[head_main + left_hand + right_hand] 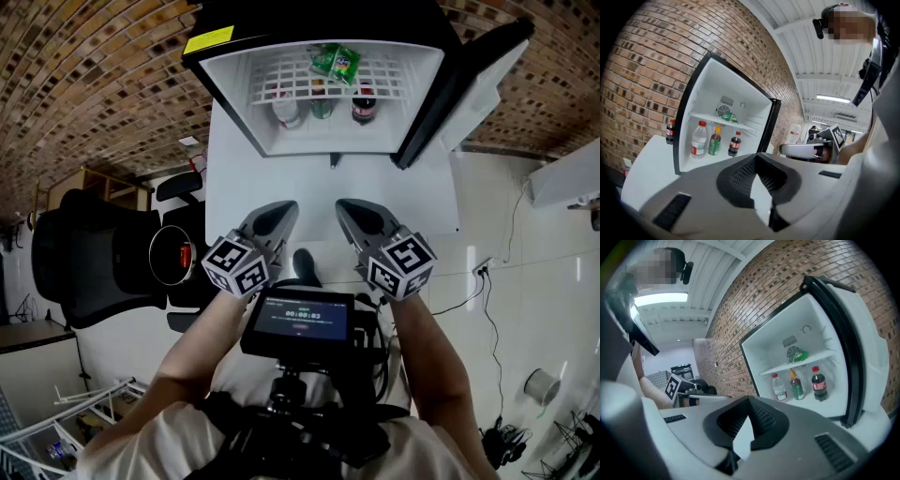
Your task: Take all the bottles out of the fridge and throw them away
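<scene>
The small fridge (258,112) stands open on a white table (234,187). On its floor stand three bottles: a clear one with a red cap (286,108), a green-labelled one (322,101) and a dark cola one (364,105). The left gripper view shows them too: the clear bottle (699,139), the green-labelled bottle (714,140) and the cola bottle (735,144). My left gripper (279,217) and right gripper (354,217) hover side by side in front of the fridge, well short of it. Both are shut and hold nothing.
A green bag (336,61) lies on the wire shelf. The fridge door (469,84) swings out to the right. Another cola bottle (670,131) stands outside, left of the fridge. A round black bin (173,255) and a black chair (84,258) sit left of the table.
</scene>
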Motion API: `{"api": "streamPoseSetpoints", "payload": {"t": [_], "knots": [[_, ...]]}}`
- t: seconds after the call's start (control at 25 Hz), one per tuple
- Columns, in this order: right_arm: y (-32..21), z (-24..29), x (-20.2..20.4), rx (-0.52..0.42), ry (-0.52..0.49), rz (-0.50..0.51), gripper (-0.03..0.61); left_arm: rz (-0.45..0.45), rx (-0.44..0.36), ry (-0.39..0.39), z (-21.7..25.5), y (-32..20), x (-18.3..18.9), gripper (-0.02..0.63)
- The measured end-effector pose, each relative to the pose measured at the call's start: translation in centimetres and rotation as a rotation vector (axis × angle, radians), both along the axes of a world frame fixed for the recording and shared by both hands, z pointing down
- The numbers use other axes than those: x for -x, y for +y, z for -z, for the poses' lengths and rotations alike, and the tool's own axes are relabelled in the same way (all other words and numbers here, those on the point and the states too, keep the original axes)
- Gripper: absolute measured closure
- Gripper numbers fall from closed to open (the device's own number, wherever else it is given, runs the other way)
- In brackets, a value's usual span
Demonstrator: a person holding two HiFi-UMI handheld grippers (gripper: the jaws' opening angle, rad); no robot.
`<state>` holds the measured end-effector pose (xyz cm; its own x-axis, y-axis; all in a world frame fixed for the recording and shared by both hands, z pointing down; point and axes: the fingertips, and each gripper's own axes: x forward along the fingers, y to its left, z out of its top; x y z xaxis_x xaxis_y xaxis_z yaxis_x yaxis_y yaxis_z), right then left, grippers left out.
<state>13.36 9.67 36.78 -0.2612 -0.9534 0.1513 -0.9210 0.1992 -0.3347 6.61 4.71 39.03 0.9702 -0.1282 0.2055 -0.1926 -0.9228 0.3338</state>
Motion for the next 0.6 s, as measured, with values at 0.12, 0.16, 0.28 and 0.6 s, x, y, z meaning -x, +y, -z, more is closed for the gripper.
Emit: {"api": "streamPoseSetpoints", "payload": {"t": [0.12, 0.16, 0.28, 0.6], "knots": [[-3.0, -0.1, 1.2, 0.012, 0.065, -0.006, 0.578, -0.014, 0.008, -0.006, -0.3, -3.2, 0.8, 0.612], [-3.9, -0.2, 1.4, 0.019, 0.077, -0.014, 0.578, -0.021, 0.010, -0.010, -0.5, -4.1, 1.1, 0.612], [-5.6, -0.7, 1.2, 0.048, 0.073, -0.073, 0.578, -0.053, 0.016, -0.016, -0.8, -6.1, 1.3, 0.612], [-7.8, -2.8, -1.5, 0.139, 0.072, -0.210, 0.578, -0.089, 0.031, -0.027, -1.6, -10.1, 0.1, 0.612]]}}
